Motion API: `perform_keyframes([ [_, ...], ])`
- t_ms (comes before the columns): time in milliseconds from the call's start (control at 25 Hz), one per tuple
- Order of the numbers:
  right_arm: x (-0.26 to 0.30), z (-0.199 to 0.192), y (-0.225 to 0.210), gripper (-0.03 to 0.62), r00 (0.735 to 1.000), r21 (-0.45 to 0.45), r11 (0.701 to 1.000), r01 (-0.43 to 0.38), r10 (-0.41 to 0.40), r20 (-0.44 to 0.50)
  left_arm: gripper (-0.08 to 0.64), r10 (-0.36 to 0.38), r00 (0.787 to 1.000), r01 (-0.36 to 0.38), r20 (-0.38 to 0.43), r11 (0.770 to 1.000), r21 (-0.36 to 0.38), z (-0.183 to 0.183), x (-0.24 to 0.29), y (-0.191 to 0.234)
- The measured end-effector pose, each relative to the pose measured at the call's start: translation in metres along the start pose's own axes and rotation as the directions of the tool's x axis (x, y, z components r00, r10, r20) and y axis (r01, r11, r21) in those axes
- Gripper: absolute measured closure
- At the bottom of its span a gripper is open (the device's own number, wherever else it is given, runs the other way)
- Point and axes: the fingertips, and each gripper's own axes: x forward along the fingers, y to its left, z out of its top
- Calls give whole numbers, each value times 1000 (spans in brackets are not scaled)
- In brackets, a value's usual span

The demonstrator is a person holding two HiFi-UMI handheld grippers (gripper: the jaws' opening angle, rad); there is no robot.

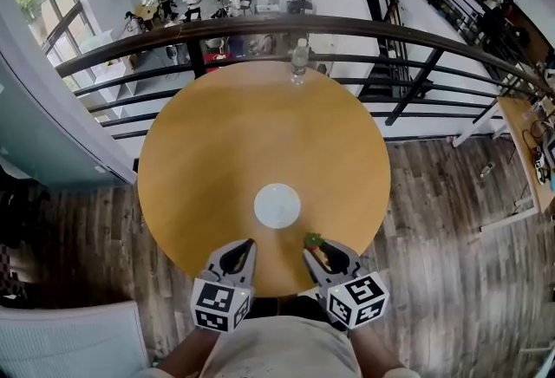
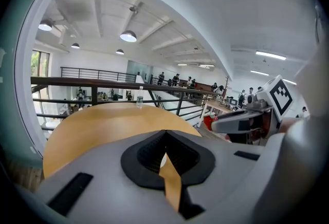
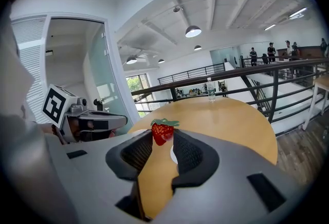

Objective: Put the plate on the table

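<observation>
Seen from the head view, a round wooden table filled the centre of the frame, with a railing behind it and a water bottle at its far edge, near the top. The white plate lay flat on the tabletop, lower centre, already on the table as the task asks, and it looked empty. Both grippers hovered at the bottom of the frame, near the plate but not touching it. The left gripper, lower left, had its jaws brought together at the tips with nothing between them. The right gripper, lower right, had its jaws pinched on a red strawberry with a green top, gripped at the very tips. With the plate apparently placed, the step in hand was probably setting the strawberry on it. To do that well, the right gripper would need to travel up-frame until the fruit was over the plate's middle, sink low, then part its jaws gently so the fruit would not roll off. The left gripper should keep out of the way.
</observation>
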Motion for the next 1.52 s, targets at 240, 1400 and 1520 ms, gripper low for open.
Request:
perform_keyframes([
  [240, -5, 0, -3, 451, 1000, 4, 1000, 15, -15, -17, 537, -38, 999, 38, -16, 999, -19, 0, 12, -8],
  [1400, 45, 2, -35, 451, 992, -35, 996, -82, 78, -102, 537, 71, 996, -76, -52, 993, -94, -6, 28, 13],
  [1520, 53, -1, -36, 451, 991, -39, 996, -85, 81, -111, 537, 73, 996, -78, -58, 992, -95, -8, 31, 18],
])
